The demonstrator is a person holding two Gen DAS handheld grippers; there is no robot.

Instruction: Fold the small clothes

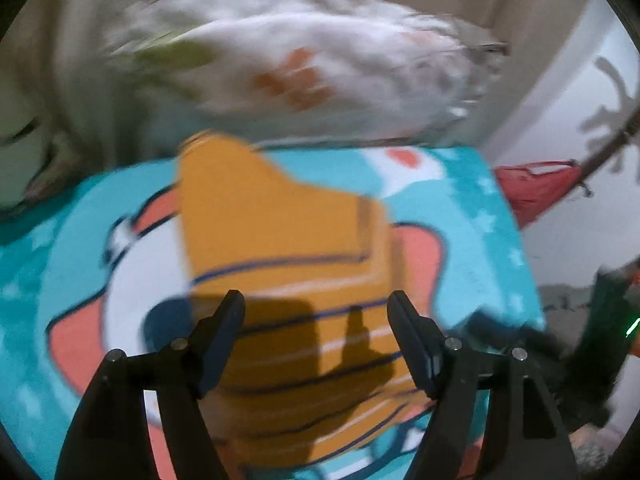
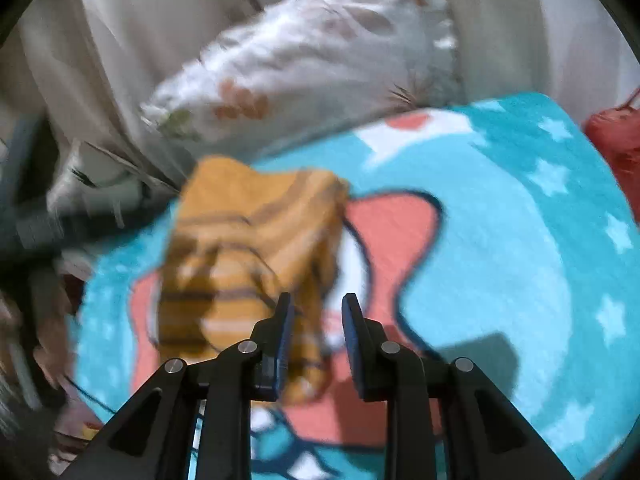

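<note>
A small orange garment with dark and white stripes [image 1: 288, 264] lies folded on a turquoise cartoon blanket [image 1: 472, 216]. My left gripper [image 1: 316, 312] is open just above the garment's near striped part, holding nothing. In the right wrist view the same garment [image 2: 248, 248] lies left of centre on the blanket [image 2: 500, 240]. My right gripper [image 2: 318, 312] is open over the garment's near right edge, its fingers apart and empty. Both views are motion-blurred.
A white pillow with orange and green print [image 1: 304, 60] lies behind the blanket, also in the right wrist view [image 2: 320, 52]. A red cloth [image 1: 536, 188] hangs at the right. Beige curtain or bedding [image 2: 120, 40] fills the back. Dark clutter [image 1: 592, 340] sits at the right.
</note>
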